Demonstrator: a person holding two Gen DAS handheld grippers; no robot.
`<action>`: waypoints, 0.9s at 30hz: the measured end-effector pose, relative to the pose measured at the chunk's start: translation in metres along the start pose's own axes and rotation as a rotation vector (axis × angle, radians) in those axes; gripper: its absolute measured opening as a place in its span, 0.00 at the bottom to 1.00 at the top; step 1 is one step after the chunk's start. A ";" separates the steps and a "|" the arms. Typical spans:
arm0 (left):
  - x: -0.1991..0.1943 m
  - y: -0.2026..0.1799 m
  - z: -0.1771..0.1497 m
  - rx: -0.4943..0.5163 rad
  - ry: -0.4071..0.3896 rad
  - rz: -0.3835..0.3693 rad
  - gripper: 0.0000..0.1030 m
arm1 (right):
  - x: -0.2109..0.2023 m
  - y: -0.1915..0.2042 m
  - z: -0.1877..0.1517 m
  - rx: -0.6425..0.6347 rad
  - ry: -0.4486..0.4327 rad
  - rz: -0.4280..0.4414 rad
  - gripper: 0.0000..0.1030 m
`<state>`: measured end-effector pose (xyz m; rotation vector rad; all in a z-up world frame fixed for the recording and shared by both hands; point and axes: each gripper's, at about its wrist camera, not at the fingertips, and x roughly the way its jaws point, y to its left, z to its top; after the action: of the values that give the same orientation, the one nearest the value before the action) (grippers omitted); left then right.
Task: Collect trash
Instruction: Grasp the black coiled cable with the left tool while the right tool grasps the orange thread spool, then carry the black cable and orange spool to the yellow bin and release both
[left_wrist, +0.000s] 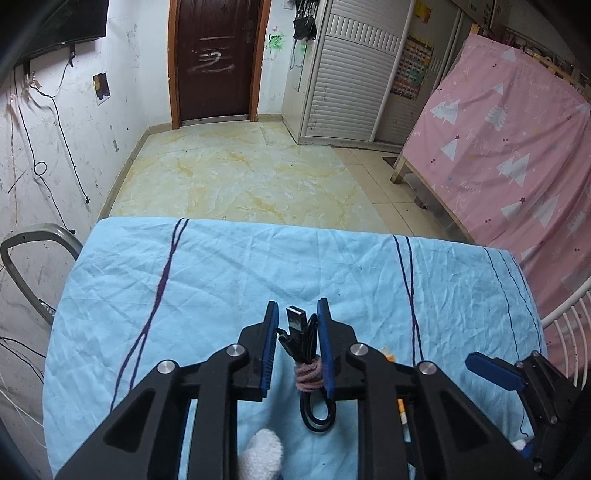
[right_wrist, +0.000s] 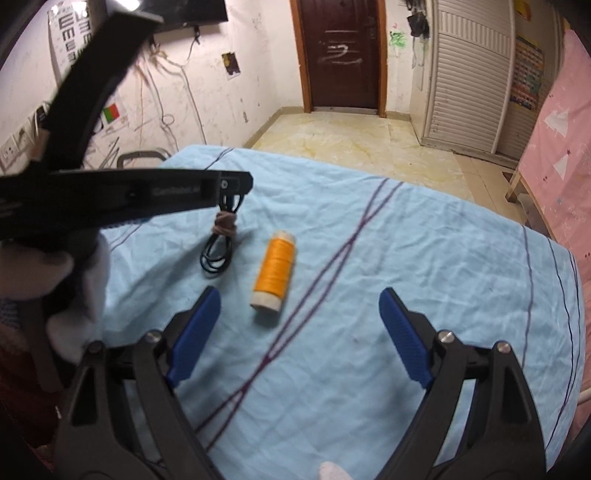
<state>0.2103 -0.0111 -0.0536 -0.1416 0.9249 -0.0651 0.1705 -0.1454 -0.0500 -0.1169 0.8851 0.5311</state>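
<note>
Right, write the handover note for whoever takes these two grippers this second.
Left hand-held gripper: jaws partly closed around the bundled black USB cable, which is tied with a pinkish band; the right pad looks to touch it, with a gap on the left, so no firm grasp is confirmed.
Right hand-held gripper: open, empty, hovering above the blue sheet.
Orange thread spool: lying on the sheet beside the cable, just ahead of the right hand-held gripper.
Done: nothing visibly collected.
Left: secure the cable, pick up the spool; no trash bin is in view.
</note>
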 end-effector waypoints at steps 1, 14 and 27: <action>-0.001 0.002 -0.001 -0.002 -0.001 -0.001 0.11 | 0.003 0.003 0.002 -0.006 0.006 -0.002 0.73; -0.014 0.023 -0.013 -0.042 -0.012 -0.079 0.08 | 0.020 0.017 0.011 -0.055 0.056 -0.049 0.19; -0.038 0.023 -0.023 -0.042 -0.056 -0.056 0.08 | -0.004 0.009 0.007 -0.040 -0.014 -0.048 0.14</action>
<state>0.1690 0.0136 -0.0406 -0.2069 0.8669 -0.0931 0.1688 -0.1374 -0.0417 -0.1703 0.8559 0.5041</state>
